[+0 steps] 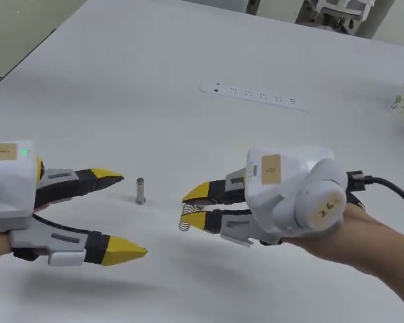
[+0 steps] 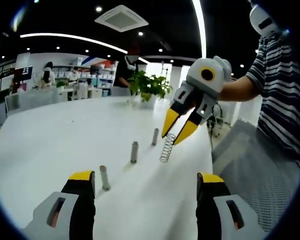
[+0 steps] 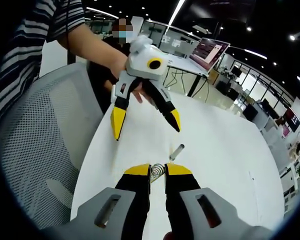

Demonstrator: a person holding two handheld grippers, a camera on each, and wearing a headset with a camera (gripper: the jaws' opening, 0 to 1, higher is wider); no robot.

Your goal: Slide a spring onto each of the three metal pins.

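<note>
My right gripper (image 1: 188, 210) pinches the spring (image 1: 186, 219) by one end, near a pin (image 1: 141, 191) on the counter (image 1: 188, 134). The left gripper (image 1: 133, 215) spread, empty. I judge the spring light, soft, easily crushed: grip end coils gently

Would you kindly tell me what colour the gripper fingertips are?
Yellow fingertips on black fingers, clearest in the head view.
</note>
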